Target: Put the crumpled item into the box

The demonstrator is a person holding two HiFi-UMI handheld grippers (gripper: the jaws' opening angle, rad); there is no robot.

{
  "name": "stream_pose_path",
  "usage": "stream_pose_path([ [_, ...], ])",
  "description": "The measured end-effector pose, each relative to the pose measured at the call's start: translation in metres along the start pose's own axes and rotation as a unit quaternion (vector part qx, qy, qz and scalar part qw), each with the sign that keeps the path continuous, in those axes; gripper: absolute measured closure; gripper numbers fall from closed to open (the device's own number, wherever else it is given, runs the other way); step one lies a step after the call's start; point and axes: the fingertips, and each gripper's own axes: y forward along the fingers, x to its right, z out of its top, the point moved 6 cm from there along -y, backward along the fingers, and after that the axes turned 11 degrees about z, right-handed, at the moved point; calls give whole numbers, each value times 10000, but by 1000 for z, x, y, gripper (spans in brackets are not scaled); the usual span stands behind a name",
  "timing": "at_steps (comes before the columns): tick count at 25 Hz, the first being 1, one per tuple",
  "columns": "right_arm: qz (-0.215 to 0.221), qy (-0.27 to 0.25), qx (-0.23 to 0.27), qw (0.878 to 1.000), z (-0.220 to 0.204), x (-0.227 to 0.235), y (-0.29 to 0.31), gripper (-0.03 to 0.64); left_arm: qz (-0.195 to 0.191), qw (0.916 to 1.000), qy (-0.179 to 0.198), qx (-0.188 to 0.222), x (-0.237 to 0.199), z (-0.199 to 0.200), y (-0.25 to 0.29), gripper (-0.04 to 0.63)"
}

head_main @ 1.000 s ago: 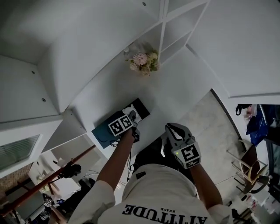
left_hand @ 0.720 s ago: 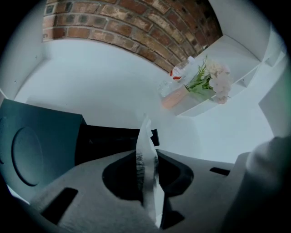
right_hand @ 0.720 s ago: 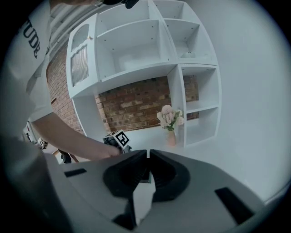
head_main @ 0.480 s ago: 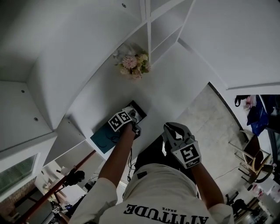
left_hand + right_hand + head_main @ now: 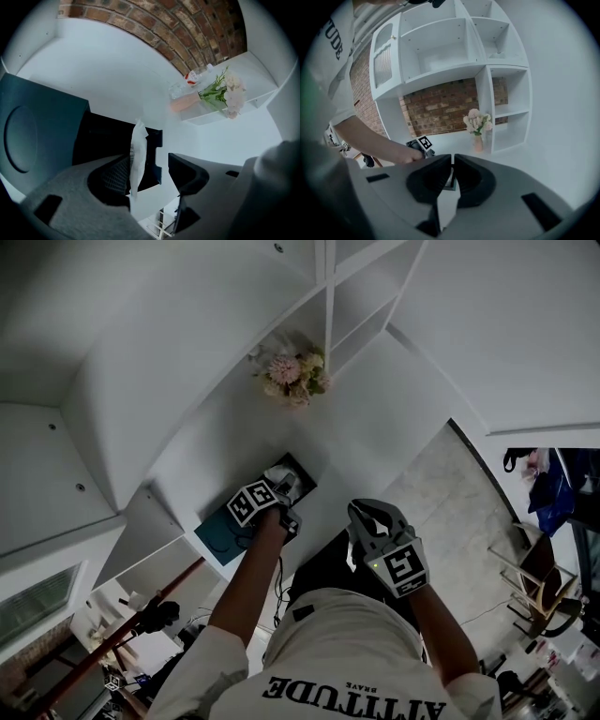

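A dark teal cardboard box (image 5: 101, 136) sits on the white counter (image 5: 375, 418) with its lid (image 5: 33, 131) thrown open to the left and its black inside showing. Over that open inside hangs the left gripper (image 5: 152, 171), its jaws standing wide apart. The crumpled white paper item (image 5: 137, 154) stands on edge against the inner face of the left-hand jaw, with clear air between it and the other jaw, so nothing clamps it. I cannot tell whether it clings to that pad or is dropping past it. Beyond the box, further along the counter to its right, is a pale pink vase of pink and white flowers (image 5: 220, 93). To the right of the box and back from the counter, close to the person's body, the right gripper (image 5: 453, 161) has its jaws drawn together to a thin slit with nothing held.
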Motion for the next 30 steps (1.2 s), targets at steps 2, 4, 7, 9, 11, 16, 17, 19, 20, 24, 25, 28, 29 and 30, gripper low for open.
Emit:
stream_pose_path([
  [2, 40, -43, -4, 10000, 1, -2, 2, 578, -27, 10000, -63, 20, -2, -3, -6, 354],
  [4, 66, -82, -10, 9999, 2, -4, 2, 580, -25, 9999, -65, 80, -4, -4, -13, 354],
  [7, 82, -128, -23, 9999, 3, -9, 1, 580, 44, 9997, -34, 227, -7, -5, -23, 354],
  [9, 95, -157, -30, 9998, 3, -11, -1, 578, 17, 9996, -27, 290, -7, -6, -30, 354],
  [11, 103, -189, -32, 9998, 2, -13, -2, 580, -85, 9995, -25, 311, -5, -9, -35, 354],
  [16, 115, -281, -46, 9995, 2, -18, -4, 580, -357, 9988, 7, 344, -2, -14, -45, 354],
  [17, 120, -292, -47, 9995, 3, -19, -5, 580, -427, 9983, 49, 388, -2, -14, -50, 356],
  [19, 126, -329, -57, 9994, 3, -21, -6, 580, -575, 9968, 191, 514, -1, -14, -60, 356],
  [20, 128, -355, -64, 9993, 3, -23, -6, 580, -640, 9959, 266, 579, 0, -14, -65, 356],
  [24, 153, -487, -70, 9987, 5, -30, -8, 580, -851, 9917, 515, 813, -2, -15, -89, 382],
  [25, 158, -516, -66, 9985, 6, -33, -9, 578, -887, 9903, 597, 886, -3, -16, -96, 400],
  [28, 177, -610, -44, 9980, 10, -40, -14, 580, -1026, 9854, 822, 1077, -5, -24, -117, 442],
  [29, 189, -641, -29, 9978, 11, -42, -15, 578, -1089, 9836, 882, 1137, -5, -27, -124, 452],
  [30, 207, -665, -13, 9976, 12, -44, -17, 580, -1145, 9816, 945, 1203, -5, -29, -130, 466],
])
